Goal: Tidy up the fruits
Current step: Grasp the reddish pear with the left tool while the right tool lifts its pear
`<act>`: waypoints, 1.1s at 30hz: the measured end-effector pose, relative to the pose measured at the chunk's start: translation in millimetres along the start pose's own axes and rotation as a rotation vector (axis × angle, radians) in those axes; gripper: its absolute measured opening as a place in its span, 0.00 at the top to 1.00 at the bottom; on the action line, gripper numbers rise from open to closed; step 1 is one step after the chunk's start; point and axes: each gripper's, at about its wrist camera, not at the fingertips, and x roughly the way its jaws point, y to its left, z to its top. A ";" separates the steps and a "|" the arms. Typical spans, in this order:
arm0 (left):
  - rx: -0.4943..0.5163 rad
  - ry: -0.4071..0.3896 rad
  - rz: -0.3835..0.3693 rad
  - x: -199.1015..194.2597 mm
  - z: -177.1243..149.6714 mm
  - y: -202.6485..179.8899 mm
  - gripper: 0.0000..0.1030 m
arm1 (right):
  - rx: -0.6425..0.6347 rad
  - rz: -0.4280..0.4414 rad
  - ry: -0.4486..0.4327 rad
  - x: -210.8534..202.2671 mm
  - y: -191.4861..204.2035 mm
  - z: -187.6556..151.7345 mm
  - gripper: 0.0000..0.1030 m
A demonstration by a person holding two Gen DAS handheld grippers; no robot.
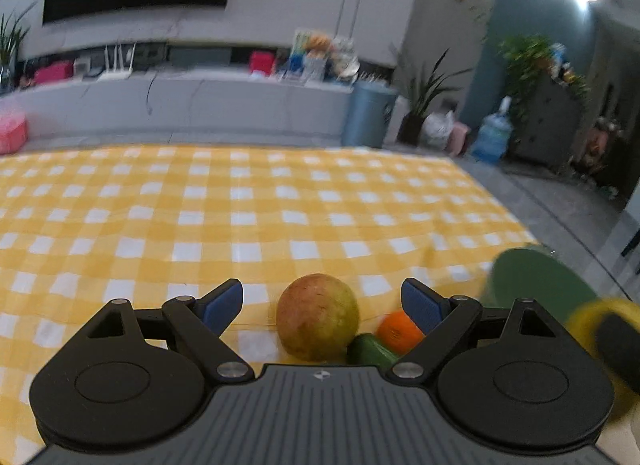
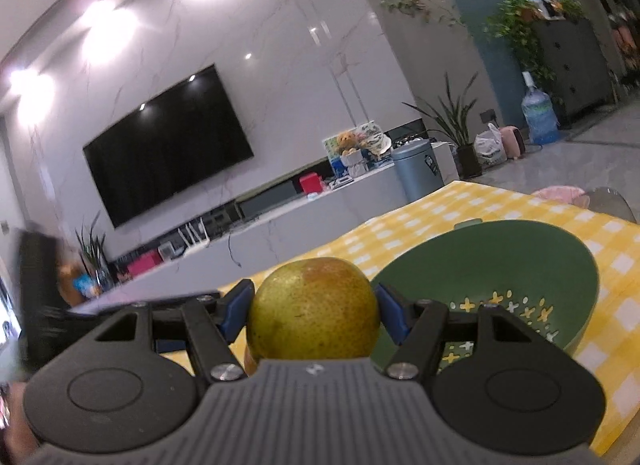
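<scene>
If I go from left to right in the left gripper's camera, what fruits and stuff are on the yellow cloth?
Reddish-green apple → dark green fruit → orange → green bowl, all on the checkered tablecloth.

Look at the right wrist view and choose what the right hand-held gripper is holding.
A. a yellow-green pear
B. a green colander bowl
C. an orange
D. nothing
A: the right hand-held gripper has its blue pads pressed against both sides of the yellow-green pear, while the green colander bowl sits apart on the checked cloth behind it.
</scene>
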 end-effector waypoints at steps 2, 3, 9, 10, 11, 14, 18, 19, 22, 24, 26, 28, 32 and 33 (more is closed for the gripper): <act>-0.037 0.060 -0.004 20.1 4.1 2.2 0.00 | 0.014 0.009 -0.002 -1.6 -1.1 2.5 0.38; -0.052 0.085 0.001 28.9 5.8 2.9 0.00 | 0.016 0.015 -0.003 -2.4 -1.7 4.0 0.38; -0.067 0.116 0.048 47.2 0.2 9.0 0.05 | 0.041 0.032 0.010 -1.5 -2.0 4.6 0.38; -0.069 0.117 0.031 48.3 -1.2 9.9 0.05 | 0.042 0.035 0.011 0.0 -1.4 4.5 0.38; -0.065 0.115 0.016 49.2 -2.6 10.9 0.05 | 0.042 0.034 0.016 0.7 -0.5 2.1 0.38; -0.058 0.097 0.011 53.2 -6.4 12.3 0.05 | 0.036 0.023 0.035 3.2 2.7 0.4 0.38; -0.150 0.135 -0.023 61.1 -5.3 26.7 0.14 | 0.025 0.020 0.048 3.5 5.4 -2.5 0.38; -0.184 0.137 -0.042 60.9 -4.7 30.6 0.21 | 0.022 0.020 0.057 4.7 6.0 -2.3 0.38; -0.252 0.141 -0.101 61.1 -4.9 42.1 0.28 | 0.014 0.015 0.073 8.3 8.0 -1.8 0.38; -0.263 0.145 -0.122 61.3 -4.7 47.7 0.28 | 0.012 0.014 0.078 8.6 10.1 -3.2 0.38; -0.301 0.149 -0.142 61.1 -5.3 56.0 0.29 | 0.015 0.015 0.084 8.7 11.5 -4.0 0.38; -0.350 0.155 -0.162 62.1 -6.2 63.3 0.29 | 0.014 0.014 0.086 10.1 12.7 -3.0 0.38; -0.390 0.153 -0.186 63.4 -5.5 67.0 0.29 | 0.019 0.003 0.083 9.2 12.5 3.5 0.38; -0.394 0.147 -0.187 60.8 -4.9 67.4 0.29 | 0.022 0.001 0.082 8.1 11.9 5.9 0.38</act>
